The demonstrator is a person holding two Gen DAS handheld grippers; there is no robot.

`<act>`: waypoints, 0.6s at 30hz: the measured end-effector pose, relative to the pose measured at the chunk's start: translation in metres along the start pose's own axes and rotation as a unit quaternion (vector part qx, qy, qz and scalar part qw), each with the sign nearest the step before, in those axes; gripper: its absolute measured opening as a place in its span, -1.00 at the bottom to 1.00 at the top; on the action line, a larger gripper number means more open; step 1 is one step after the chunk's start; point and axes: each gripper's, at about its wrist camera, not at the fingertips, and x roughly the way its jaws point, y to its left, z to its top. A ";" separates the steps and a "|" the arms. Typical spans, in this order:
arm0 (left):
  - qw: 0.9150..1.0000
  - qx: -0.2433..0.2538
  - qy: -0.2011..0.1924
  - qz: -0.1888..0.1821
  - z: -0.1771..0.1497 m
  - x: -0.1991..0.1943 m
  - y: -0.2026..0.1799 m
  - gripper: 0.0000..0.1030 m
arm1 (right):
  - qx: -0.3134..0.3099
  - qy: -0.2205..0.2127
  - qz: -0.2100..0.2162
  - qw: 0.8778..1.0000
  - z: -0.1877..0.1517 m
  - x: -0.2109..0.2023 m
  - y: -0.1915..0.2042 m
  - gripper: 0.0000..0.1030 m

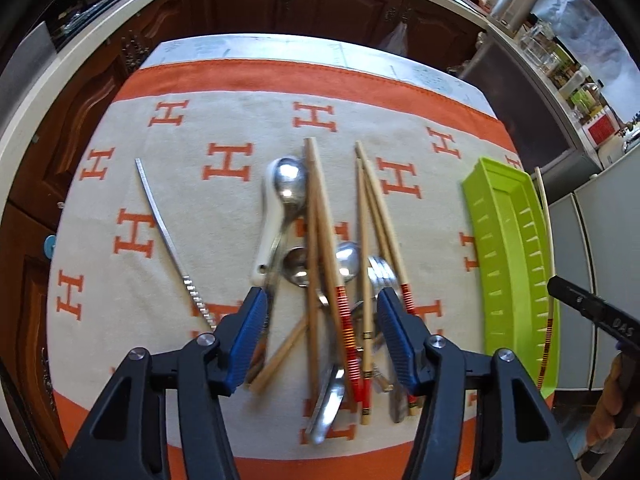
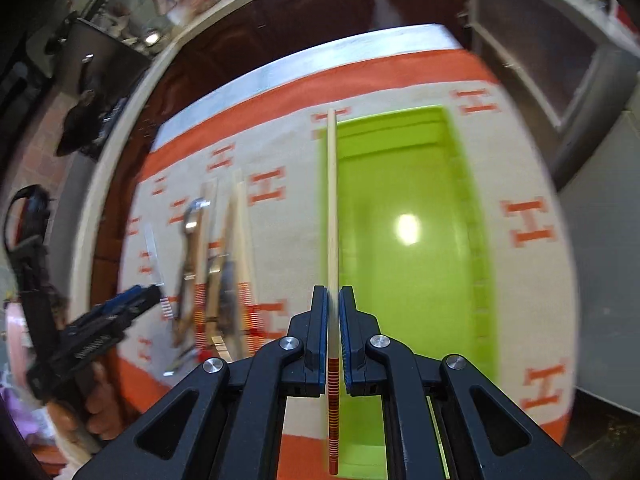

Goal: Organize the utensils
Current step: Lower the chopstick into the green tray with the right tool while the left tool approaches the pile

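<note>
A pile of utensils lies on the H-patterned cloth (image 1: 224, 128): wooden chopsticks (image 1: 316, 208) with red-striped ends, metal spoons (image 1: 290, 184), a white ceramic spoon (image 1: 270, 220) and a fork (image 1: 382, 272). My left gripper (image 1: 322, 296) hovers open just above the pile's near end, with nothing pressed between its blue pads. A thin metal stick (image 1: 160, 216) lies apart to the left. My right gripper (image 2: 333, 292) is shut on one wooden chopstick (image 2: 332, 200), held lengthwise over the left rim of the empty green tray (image 2: 420, 280). That held chopstick (image 1: 547, 240) also shows beyond the tray (image 1: 500, 220) in the left wrist view.
Dark wooden cabinets (image 1: 248, 0) and a pale counter edge (image 1: 80, 52) run behind the table. A cluttered shelf (image 1: 560, 64) and grey appliance (image 1: 600, 240) stand to the right. A person's hand (image 2: 96, 412) grips the left tool's handle. The right wrist view is motion-blurred.
</note>
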 end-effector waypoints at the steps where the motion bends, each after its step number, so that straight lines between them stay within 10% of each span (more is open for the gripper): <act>1: 1.000 0.001 0.003 -0.004 0.002 0.002 -0.005 -0.06 | 0.005 0.003 -0.010 1.000 -0.001 0.001 -0.009 -0.89; 9: 0.999 0.031 0.006 -0.012 0.006 0.020 -0.046 -0.41 | 0.002 0.014 -0.062 0.998 -0.008 0.024 -0.044 -0.84; 18: 0.997 0.006 0.068 -0.037 0.016 0.052 -0.056 -0.43 | 0.024 -0.021 -0.004 0.999 -0.022 0.011 -0.040 -0.74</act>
